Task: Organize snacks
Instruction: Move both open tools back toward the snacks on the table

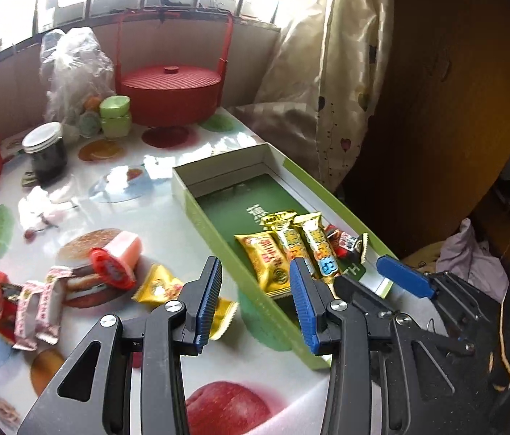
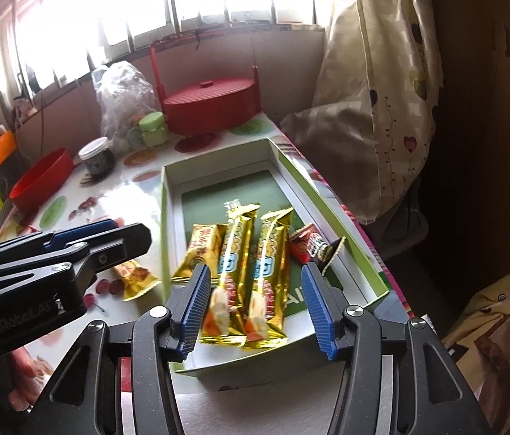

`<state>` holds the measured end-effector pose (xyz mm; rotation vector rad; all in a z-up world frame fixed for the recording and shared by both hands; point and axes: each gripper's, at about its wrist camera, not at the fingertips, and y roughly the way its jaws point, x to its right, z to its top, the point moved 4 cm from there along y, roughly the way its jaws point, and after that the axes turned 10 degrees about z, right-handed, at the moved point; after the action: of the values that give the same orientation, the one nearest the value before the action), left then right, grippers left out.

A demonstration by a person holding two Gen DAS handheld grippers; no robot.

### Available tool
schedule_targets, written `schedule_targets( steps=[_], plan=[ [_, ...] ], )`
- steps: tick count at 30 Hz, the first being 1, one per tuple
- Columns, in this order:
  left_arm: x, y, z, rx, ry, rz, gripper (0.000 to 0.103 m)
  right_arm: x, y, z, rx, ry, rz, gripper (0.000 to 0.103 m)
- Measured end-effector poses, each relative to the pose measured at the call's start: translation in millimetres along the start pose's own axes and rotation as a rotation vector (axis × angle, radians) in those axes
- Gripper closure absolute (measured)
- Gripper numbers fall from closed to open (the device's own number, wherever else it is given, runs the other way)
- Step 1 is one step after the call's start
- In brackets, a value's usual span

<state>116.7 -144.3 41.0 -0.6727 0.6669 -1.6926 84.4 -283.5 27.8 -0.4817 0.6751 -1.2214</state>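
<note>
Both tongs stand released and empty. Right tongs [image 2: 255,302] hover over the near end of the box [image 2: 166,195], where two gold bars [image 2: 251,264], a gold packet [image 2: 200,250] and a red sweet [image 2: 307,246] already lie. Left tongs [image 1: 255,299] hang beside the box wall, above a loose gold packet [image 1: 162,286] on the tabletop [image 1: 84,195]. Probable next step: straddle that packet across its width, close on its middle, lift clear of the wall, and set it beside the others.

Barred window [image 2: 182,3] blazing bright – heart-print curtain [image 2: 392,72] at right, dark wooden panel [image 1: 454,90] beside.
</note>
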Motion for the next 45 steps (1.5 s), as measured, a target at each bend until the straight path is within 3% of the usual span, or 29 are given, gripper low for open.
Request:
schedule_targets(
  steps=[10, 23, 33, 45],
  plan=[
    [-36.0, -23.9, -9.1, 0.041, -0.055, 0.058, 0.063, -26.1, -5.3, 3.5, 0.017, -0.04, 0.037, 0.051],
    [-73.2, -35.2, -24.3, 0.038, -0.117, 0.101, 0.063, -59.3, 3.5, 5.5, 0.004, -0.103, 0.091, 0.05],
    [-120.9, -36.1, -43.2, 0.016, -0.191, 0.172, 0.063, -85.5, 33.1, 9.8, -0.04, -0.142, 0.166, 0.05],
    [-175.0, -27.5, -58.8, -0.014, -0.274, 0.226, 0.063, -110.2, 80.7, 3.4, -0.143, -0.22, 0.181, 0.05]
  ],
)
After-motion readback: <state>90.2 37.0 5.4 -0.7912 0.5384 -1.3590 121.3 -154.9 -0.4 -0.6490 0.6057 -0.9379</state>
